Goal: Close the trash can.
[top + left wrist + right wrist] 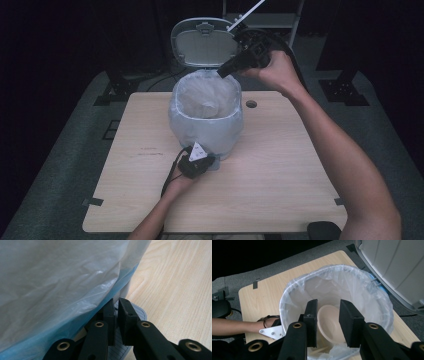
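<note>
A pedal bin (205, 131) lined with a clear plastic bag (62, 290) stands on the wooden table (280, 170), its grey lid (202, 42) tipped up and open. A cream bowl (329, 322) lies inside the bag with some scraps. My left gripper (202, 161) is low at the bin's near base. Its jaws (117, 301) are almost together and rest on the ribbed grey pedal (140, 312). My right gripper (223, 71) hovers over the bin's far rim, pointing down into it. It (328, 305) is open with nothing between its fingers.
A cable hole (251, 104) sits in the table right of the bin. A white shelf (270, 20) and black stand legs (345, 90) are on the floor behind. The left forearm (237, 326) lies across the near table edge.
</note>
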Demonstrator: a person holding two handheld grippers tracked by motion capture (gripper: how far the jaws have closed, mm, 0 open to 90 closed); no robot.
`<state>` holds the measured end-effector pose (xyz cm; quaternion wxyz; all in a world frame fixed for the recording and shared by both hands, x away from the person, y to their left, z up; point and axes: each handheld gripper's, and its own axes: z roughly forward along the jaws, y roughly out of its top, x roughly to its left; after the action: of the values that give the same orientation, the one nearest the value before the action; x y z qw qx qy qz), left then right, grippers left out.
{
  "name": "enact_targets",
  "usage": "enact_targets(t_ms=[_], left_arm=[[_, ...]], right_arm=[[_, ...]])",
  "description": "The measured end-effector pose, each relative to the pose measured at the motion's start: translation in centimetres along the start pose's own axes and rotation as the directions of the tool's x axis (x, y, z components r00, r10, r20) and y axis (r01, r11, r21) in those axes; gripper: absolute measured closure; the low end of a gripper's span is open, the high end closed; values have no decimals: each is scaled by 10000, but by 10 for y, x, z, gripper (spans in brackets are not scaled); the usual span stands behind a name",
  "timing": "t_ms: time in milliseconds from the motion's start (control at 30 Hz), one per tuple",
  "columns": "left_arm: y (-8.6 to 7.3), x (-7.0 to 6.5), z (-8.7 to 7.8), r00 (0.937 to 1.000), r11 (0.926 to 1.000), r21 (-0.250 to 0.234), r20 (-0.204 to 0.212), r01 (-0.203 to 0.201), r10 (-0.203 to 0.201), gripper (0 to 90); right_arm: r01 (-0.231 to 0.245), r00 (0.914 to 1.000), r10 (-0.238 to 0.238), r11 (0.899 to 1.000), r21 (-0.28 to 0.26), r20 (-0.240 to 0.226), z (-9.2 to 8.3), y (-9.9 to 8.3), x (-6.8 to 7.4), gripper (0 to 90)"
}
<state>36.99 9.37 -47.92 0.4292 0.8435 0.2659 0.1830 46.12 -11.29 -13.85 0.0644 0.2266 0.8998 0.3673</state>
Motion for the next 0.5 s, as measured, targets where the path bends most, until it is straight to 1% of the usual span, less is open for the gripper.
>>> enact_targets(t_ms=[233,367,500], left_arm=[[0,0,0,10000,10000,11,-1,-1,1,848],[0,0,0,10000,10000,1,-3,0,0,848],[0,0,0,10000,10000,-3,-1,1,-1,848]], right_arm=[[-96,9999,97,9999,-57,129,-12,-14,-1,657],[-108,9998,109,9999,-92,140,-16,-20,-1,653],[-261,9995,263,9996,-105,168,-19,-28,-2,648]])
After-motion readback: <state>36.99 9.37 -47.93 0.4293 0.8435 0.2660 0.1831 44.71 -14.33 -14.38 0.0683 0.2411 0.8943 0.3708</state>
